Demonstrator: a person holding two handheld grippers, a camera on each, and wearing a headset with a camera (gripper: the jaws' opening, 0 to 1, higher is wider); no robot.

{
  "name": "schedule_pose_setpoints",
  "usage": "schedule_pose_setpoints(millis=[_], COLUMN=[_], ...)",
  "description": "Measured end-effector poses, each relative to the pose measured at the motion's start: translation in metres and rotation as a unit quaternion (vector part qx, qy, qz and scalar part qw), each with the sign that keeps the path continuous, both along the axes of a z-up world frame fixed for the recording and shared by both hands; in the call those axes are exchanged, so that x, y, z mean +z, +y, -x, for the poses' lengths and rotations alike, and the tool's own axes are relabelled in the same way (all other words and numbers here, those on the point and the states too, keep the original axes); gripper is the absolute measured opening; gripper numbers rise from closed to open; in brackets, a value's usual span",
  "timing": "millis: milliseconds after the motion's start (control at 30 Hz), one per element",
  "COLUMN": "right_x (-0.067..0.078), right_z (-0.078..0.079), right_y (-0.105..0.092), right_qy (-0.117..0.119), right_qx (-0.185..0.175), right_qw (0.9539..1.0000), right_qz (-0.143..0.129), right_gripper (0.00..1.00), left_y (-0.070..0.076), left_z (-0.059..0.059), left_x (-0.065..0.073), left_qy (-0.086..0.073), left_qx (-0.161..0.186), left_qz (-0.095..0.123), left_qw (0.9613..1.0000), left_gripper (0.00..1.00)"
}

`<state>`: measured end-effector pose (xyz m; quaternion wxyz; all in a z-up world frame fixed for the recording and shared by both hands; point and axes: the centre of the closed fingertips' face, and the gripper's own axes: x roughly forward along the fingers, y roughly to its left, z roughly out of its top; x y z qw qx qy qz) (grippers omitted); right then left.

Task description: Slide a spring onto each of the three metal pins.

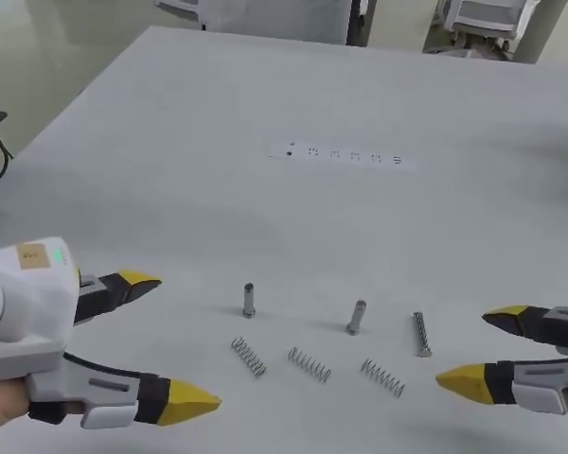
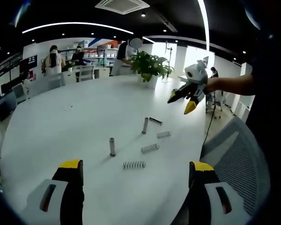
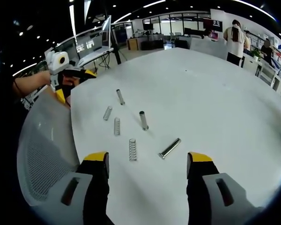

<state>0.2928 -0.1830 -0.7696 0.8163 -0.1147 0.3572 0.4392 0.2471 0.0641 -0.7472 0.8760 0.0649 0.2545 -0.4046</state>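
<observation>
Head view: the left gripper (image 1: 168,340) and right gripper (image 1: 473,348), fingers spread and empty, flank three bare pins (image 1: 249,300) and three loose springs (image 1: 310,364) on the counter (image 1: 360,218).

Left gripper view: the nearest spring (image 2: 134,164) could shoot away if pinched off-centre.

Right gripper view: the fallen pin (image 3: 169,148) could roll if nudged, and the upright ones may topple.

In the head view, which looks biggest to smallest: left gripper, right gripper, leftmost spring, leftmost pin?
1. left gripper
2. right gripper, partly cut off
3. leftmost spring and leftmost pin: too alike to rank
</observation>
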Motion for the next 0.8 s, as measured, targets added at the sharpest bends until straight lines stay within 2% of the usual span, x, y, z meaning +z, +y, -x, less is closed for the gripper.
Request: schedule_pose_setpoints(millis=[233, 533, 700, 800], right_x=[-0.005, -0.01, -0.015, -0.018], right_z=[-0.01, -0.025, -0.035, -0.039], right_y=[0.0, 0.0, -0.002, -0.002], right_qy=[0.011, 0.032, 0.03, 0.042], right_qx=[-0.006, -0.027, -0.035, -0.043], right_qw=[0.9997, 0.9988, 0.998, 0.9974], right_qz=[0.02, 0.024, 0.042, 0.04], right_gripper=[0.57, 0.5, 0.47, 0.45], left_y=[0.003, 0.005, 0.005, 0.004], left_z=[-0.003, -0.005, -0.005, -0.005], left_x=[0.0, 0.001, -0.002, -0.002], left_qy=[0.0, 0.001, 0.002, 0.002], left_qx=[0.002, 0.003, 0.006, 0.006], left_qz=[0.0, -0.001, -0.003, -0.002], left_qw=[1.0, 1.0, 1.0, 1.0], left_gripper=[0.9, 0.89, 0.89, 0.89])
